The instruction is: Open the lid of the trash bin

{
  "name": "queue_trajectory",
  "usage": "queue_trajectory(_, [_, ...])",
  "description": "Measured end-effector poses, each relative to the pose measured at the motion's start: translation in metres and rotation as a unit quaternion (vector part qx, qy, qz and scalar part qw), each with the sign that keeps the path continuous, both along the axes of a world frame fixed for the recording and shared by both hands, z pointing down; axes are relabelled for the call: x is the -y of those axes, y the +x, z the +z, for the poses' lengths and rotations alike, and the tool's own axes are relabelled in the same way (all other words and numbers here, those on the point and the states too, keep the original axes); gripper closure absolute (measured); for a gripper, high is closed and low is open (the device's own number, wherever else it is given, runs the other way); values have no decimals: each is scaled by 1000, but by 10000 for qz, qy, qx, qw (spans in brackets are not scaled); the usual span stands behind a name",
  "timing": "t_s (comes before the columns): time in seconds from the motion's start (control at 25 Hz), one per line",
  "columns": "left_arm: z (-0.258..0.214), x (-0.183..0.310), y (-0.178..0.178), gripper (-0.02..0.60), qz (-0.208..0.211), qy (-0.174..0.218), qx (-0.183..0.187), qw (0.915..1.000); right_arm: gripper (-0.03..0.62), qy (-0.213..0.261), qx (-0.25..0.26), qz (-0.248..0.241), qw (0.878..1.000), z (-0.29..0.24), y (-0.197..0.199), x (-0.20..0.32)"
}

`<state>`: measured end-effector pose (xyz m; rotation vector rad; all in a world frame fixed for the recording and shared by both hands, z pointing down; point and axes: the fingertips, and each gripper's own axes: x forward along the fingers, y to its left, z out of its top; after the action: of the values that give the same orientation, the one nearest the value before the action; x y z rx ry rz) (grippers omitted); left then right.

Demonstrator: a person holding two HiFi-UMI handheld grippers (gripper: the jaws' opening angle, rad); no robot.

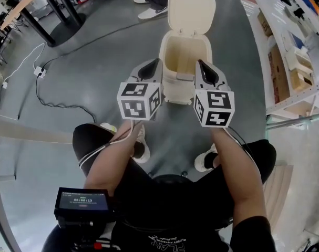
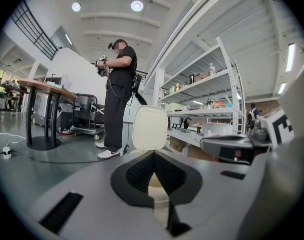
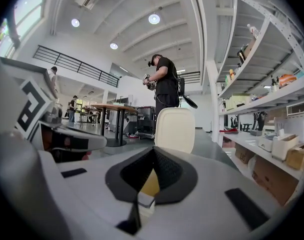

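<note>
The cream trash bin point(image 1: 182, 67) stands on the grey floor just ahead of both grippers. Its lid point(image 1: 191, 10) is swung up and stands upright behind the empty inside. My left gripper point(image 1: 151, 67) hovers at the bin's near left rim, and my right gripper point(image 1: 204, 68) at its near right rim. Both are shut with nothing between the jaws. In the left gripper view the lid point(image 2: 149, 128) rises beyond the shut left gripper point(image 2: 153, 159). The right gripper view shows the lid point(image 3: 175, 129) past the shut right gripper point(image 3: 153, 154).
White shelving point(image 1: 290, 46) with boxes runs along the right. A table on a black round base point(image 1: 62, 22) stands at far left, and a cable point(image 1: 49, 83) trails over the floor. Another person point(image 2: 119, 94) stands behind the bin. My own feet point(image 1: 141, 146) are just behind the grippers.
</note>
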<state>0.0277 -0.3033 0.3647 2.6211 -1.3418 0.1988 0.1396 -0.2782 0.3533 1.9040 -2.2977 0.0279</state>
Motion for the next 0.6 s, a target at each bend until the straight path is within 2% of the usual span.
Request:
queue_trajectory(0.32, [-6,-28,3,584,206,85,112,9997,589,-62,-134,127,9998,1,2,-36])
queue_trajectory(0.6, [-9,-51,1,584,222,29,81,9997,589,-67,28,136,9999,-1,-3,-63])
